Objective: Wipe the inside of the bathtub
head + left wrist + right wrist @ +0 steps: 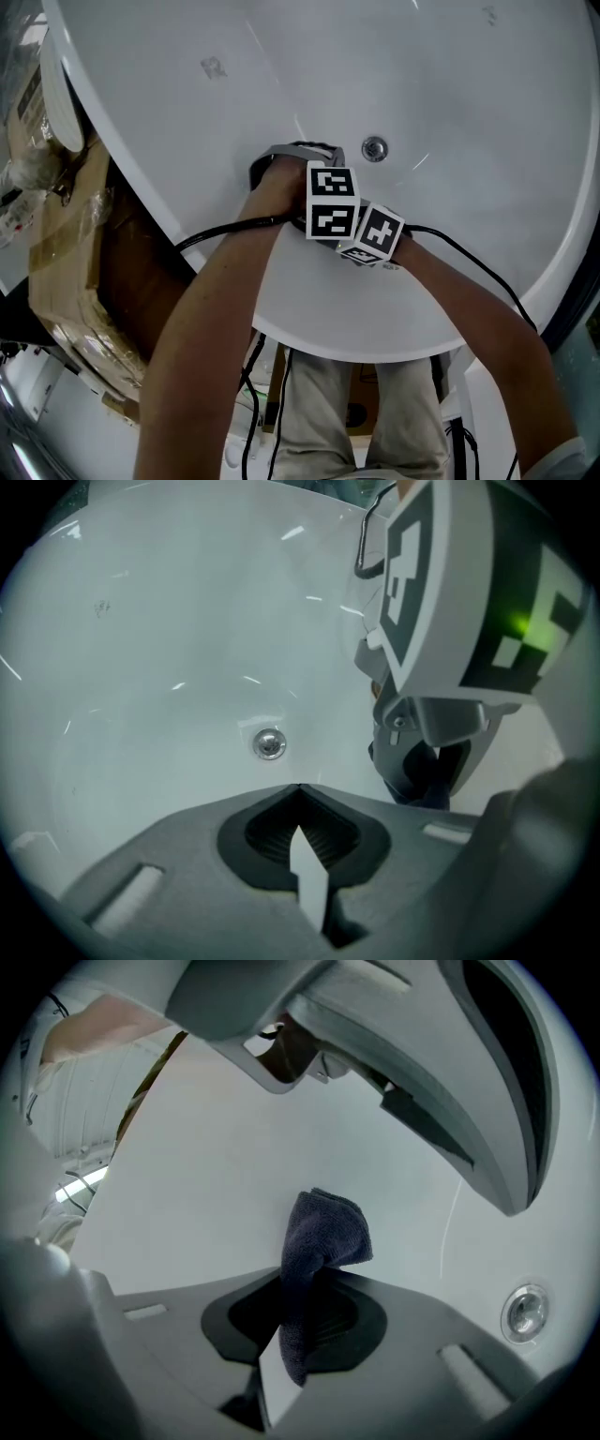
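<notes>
The bathtub is filling most of the head view, white and glossy, with its curved rim sweeping down the left side and around toward our legs. We are standing at its near end and looking steeply down into the basin. A cardboard box is sitting on the floor just beside the tub's outer wall on our left.

We are reaching both forearms over the rim so that the two grippers are hanging close together inside the tub, their marker cubes almost touching. Black cables are trailing back from them across the rim.

We are holding the right gripper with its jaws clamped on a dark blue cloth. The cloth is folded and standing up past the jaw tips, with the white tub wall behind it; we cannot tell whether it is touching the surface.

We are keeping the left gripper pointed at the tub floor, its jaws pressed together with nothing between them. The right gripper is showing just to its right in that view.

The round metal drain is lying in the tub floor just beyond the two grippers, and it is appearing in both gripper views.
</notes>
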Motion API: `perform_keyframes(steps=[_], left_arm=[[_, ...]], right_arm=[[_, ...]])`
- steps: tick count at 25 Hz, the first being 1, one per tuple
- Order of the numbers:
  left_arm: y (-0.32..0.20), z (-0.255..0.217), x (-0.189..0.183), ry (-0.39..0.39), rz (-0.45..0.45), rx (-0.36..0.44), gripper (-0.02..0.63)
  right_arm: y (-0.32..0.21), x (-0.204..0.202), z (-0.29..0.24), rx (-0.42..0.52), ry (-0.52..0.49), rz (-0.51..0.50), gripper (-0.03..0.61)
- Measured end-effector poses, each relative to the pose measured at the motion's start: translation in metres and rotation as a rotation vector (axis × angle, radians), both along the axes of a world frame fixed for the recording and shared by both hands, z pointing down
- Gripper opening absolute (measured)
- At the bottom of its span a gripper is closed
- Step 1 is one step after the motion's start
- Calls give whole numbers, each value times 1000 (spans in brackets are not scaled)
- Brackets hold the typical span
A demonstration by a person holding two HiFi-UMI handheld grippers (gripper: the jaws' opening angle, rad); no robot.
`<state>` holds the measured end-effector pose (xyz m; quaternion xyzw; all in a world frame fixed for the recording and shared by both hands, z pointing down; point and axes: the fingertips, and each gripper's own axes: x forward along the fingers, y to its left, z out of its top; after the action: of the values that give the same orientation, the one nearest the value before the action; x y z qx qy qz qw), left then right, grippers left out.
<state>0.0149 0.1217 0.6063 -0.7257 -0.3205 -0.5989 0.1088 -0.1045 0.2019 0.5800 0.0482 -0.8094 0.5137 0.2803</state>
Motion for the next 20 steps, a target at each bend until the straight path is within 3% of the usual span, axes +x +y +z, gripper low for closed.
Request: perform_keyframes(steps=[20], left_arm=[[-6, -55, -1, 17, -94, 57, -2]], right_arm=[[13, -24, -104, 15, -137, 16, 49]])
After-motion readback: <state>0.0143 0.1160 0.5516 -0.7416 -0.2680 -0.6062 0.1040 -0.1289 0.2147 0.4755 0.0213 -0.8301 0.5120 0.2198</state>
